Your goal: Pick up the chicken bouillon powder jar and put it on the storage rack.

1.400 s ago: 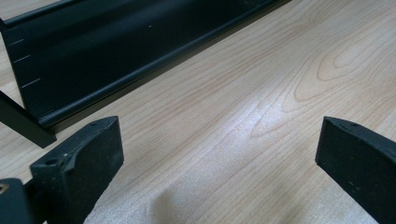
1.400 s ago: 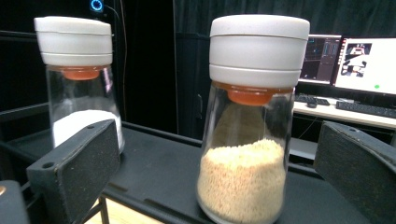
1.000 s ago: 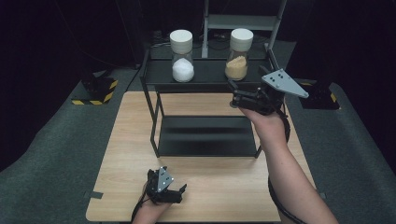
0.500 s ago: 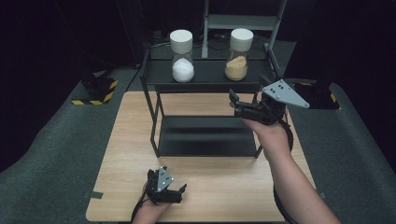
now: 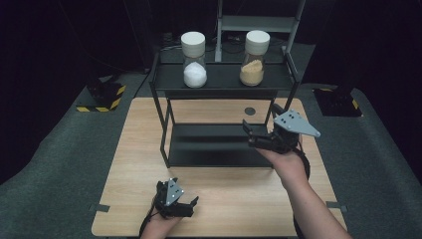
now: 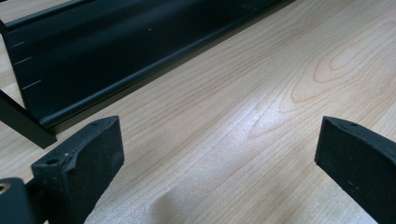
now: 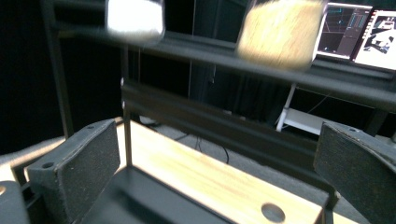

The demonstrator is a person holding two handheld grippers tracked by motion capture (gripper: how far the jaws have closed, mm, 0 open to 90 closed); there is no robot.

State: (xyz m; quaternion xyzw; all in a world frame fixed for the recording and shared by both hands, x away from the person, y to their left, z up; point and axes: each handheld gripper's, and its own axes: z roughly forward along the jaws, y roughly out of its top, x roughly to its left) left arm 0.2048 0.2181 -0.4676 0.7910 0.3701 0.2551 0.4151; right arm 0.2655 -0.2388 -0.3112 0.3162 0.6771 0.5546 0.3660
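Both grippers agape, well apart.

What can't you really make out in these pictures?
- Right gripper view: the white-filled jar and tan-filled jar are blurred, their tops cut off by the upper edge.
- High view: what the jars hold is too small to identify.
- High view: the left hand is cut off by the bottom edge.

Two white-capped jars upright, well apart, on rack's top shelf
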